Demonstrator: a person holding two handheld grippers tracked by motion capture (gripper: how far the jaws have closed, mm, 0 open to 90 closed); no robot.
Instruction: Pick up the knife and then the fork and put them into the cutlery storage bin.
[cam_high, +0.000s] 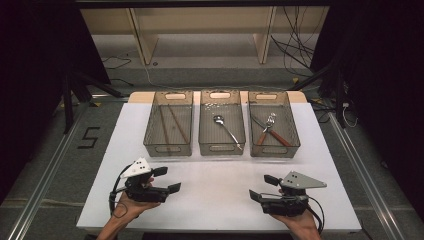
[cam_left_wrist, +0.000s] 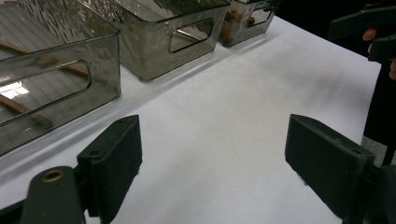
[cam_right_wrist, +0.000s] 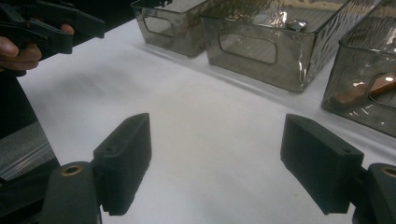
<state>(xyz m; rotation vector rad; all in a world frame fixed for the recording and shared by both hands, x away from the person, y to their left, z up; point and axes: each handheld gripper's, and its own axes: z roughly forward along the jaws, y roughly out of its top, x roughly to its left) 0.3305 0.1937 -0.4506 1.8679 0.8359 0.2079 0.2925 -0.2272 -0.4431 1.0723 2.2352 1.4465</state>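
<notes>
Both grippers rest low over the near part of the white table (cam_high: 210, 200), well apart from the three smoky transparent plastic bins (cam_high: 221, 123) at the far side, probably a waiting position. The left gripper (cam_high: 167, 180) has its jaws wide apart and holds nothing; the right gripper (cam_high: 263, 187) is the same, and the two face each other.

The silver metal spoon (cam_high: 225, 127) lies in the middle bin, its long axis diagonal, bowl to the far left, handle toward the near right corner.
</notes>
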